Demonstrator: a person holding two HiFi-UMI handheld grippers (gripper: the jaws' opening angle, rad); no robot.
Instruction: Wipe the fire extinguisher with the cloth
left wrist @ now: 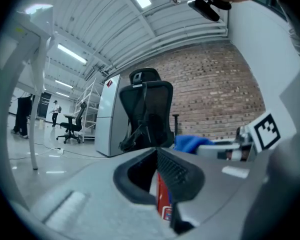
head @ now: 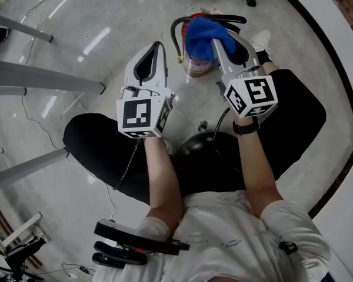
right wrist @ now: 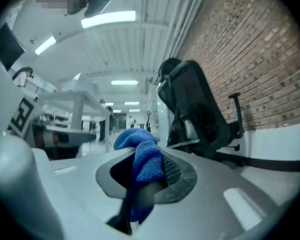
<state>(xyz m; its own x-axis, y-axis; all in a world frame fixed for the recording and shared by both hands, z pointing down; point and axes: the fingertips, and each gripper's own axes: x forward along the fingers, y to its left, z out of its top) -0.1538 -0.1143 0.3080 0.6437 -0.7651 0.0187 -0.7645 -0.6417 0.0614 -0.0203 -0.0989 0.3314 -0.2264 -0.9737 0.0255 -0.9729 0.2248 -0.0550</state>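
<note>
Within right claw, bunched blue cloth

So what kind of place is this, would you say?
Probably an open-plan office or lab hall: a black office chair stands before a brick wall, strip lights run along a ribbed ceiling, and the floor is glossy tile.

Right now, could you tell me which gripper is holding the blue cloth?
The right gripper: its jaws pinch the blue cloth, while the left gripper is shut and empty.
</note>
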